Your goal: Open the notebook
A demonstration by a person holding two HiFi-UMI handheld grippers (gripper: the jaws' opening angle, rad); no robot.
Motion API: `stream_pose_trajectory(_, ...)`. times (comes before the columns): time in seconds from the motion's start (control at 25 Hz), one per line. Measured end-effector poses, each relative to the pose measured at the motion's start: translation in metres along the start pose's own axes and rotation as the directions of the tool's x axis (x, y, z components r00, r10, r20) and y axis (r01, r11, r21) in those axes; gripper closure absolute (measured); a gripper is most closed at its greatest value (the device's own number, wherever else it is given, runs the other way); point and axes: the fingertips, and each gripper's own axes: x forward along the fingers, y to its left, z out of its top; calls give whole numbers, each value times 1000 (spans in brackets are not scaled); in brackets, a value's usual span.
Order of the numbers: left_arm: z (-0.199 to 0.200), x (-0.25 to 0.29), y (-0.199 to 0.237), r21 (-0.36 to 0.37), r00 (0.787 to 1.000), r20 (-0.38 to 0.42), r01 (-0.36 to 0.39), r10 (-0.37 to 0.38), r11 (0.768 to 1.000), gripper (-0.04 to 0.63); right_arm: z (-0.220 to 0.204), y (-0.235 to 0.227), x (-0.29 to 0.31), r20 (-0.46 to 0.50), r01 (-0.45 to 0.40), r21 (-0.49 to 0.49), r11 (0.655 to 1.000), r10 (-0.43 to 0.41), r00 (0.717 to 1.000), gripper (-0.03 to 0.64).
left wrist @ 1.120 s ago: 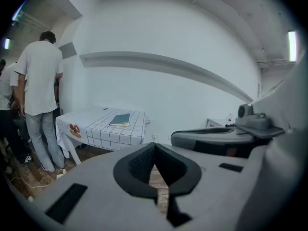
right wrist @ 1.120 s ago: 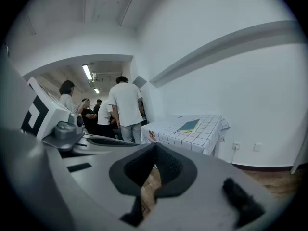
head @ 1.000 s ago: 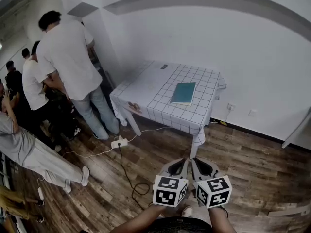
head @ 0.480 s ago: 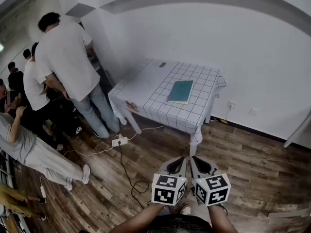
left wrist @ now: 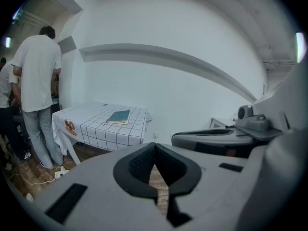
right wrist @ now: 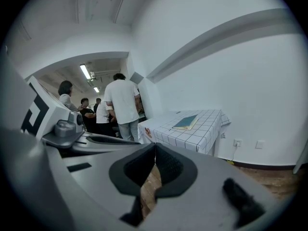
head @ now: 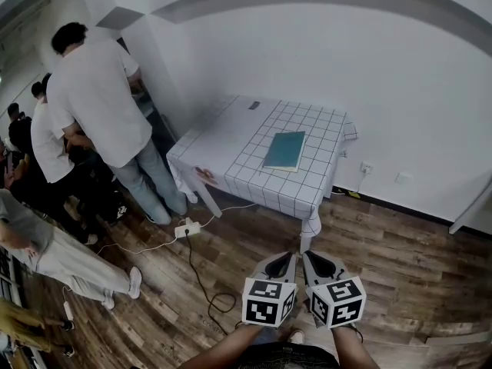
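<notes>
While both grippers hang side by side over the wood floor (head: 400, 260), near side, well short of the table: left gripper (head: 279, 264) jaws pressed together, nothing between. Right gripper (head: 318, 266) the same, closed and empty. One teal notebook (head: 285, 151), shut, lies flat on the one grid-cloth table (head: 231, 133), right half. One power strip (head: 187, 227) lies on the floor left of the table. At least four people are on the far left, the nearest in a white shirt (head: 92, 91).
</notes>
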Motion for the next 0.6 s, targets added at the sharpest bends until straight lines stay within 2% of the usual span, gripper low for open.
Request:
stream_pose_trajectory(0.32, 19, 28, 44, -1, 999, -9, 50, -50, 999, 584, 10, -2, 51, -35, 45, 11, 999, -44, 998, 604)
stream_pose_trajectory(0.6, 42, 55, 86, 24, 991, -23, 130, -129, 991, 586, 28, -2, 99, -41, 115, 34, 993, -113, 993, 604)
